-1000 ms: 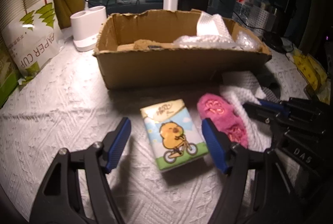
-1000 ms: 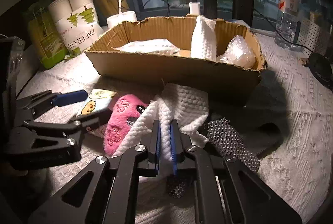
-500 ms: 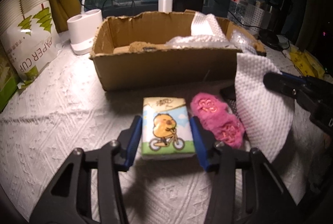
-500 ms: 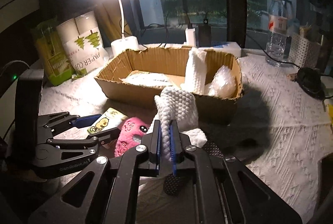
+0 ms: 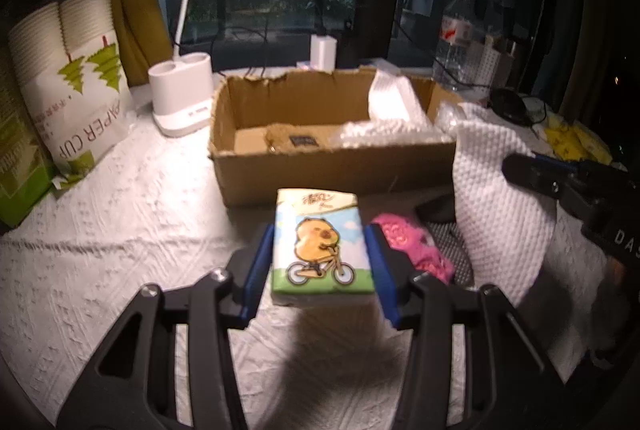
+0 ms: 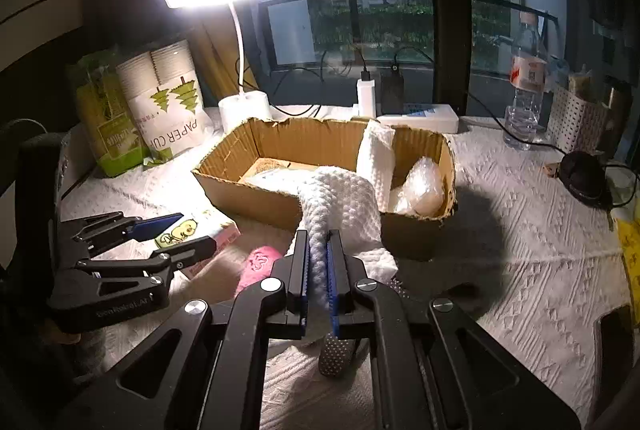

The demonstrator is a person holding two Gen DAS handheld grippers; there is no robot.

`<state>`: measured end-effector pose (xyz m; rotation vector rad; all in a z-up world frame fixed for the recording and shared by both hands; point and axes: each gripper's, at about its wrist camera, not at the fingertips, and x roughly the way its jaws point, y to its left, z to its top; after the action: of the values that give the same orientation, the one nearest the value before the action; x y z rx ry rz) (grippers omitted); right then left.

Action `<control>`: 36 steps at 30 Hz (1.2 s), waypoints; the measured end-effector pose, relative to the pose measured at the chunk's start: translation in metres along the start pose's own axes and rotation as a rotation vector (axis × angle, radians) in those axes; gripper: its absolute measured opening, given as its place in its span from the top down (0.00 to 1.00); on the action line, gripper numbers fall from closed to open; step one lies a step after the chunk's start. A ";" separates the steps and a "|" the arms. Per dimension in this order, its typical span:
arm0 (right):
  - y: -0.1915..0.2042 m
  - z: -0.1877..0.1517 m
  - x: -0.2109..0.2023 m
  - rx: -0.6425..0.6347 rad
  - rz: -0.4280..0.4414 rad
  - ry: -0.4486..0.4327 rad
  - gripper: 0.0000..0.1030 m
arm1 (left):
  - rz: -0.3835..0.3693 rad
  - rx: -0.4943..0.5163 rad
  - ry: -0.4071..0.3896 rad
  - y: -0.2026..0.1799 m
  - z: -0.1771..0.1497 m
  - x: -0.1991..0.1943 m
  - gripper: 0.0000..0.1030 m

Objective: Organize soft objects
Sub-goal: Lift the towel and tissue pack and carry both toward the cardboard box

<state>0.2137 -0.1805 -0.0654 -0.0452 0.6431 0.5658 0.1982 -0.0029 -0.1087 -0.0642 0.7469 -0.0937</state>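
Two grips were on: left hand-held gripper (image 5: 322, 266) clamped the tissue pack (image 5: 322, 242) by its sides, clear of the surface (image 5: 120, 230); right hand-held gripper (image 6: 318, 282) pinched the white cloth (image 6: 340, 202). Best carried level over the box (image 6: 288, 206) rim, released low inside.

White-clothed table (image 5: 120, 250) bears cardboard box (image 5: 332, 166), lamp base (image 5: 182, 98), pink slipper (image 5: 412, 246).
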 end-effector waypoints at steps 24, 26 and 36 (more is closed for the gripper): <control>0.014 0.041 -0.013 -0.043 -0.006 -0.087 0.92 | 0.003 0.009 -0.143 0.018 0.046 -0.039 0.53; 0.015 0.045 -0.013 -0.047 -0.006 -0.094 0.92 | 0.006 0.010 -0.155 0.020 0.050 -0.040 0.53; 0.020 0.060 -0.009 -0.056 0.000 -0.127 0.92 | 0.004 -0.001 -0.201 0.028 0.066 -0.044 0.53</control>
<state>0.2307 -0.1549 -0.0098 -0.0618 0.5033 0.5818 0.2127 0.0315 -0.0327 -0.0723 0.5463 -0.0818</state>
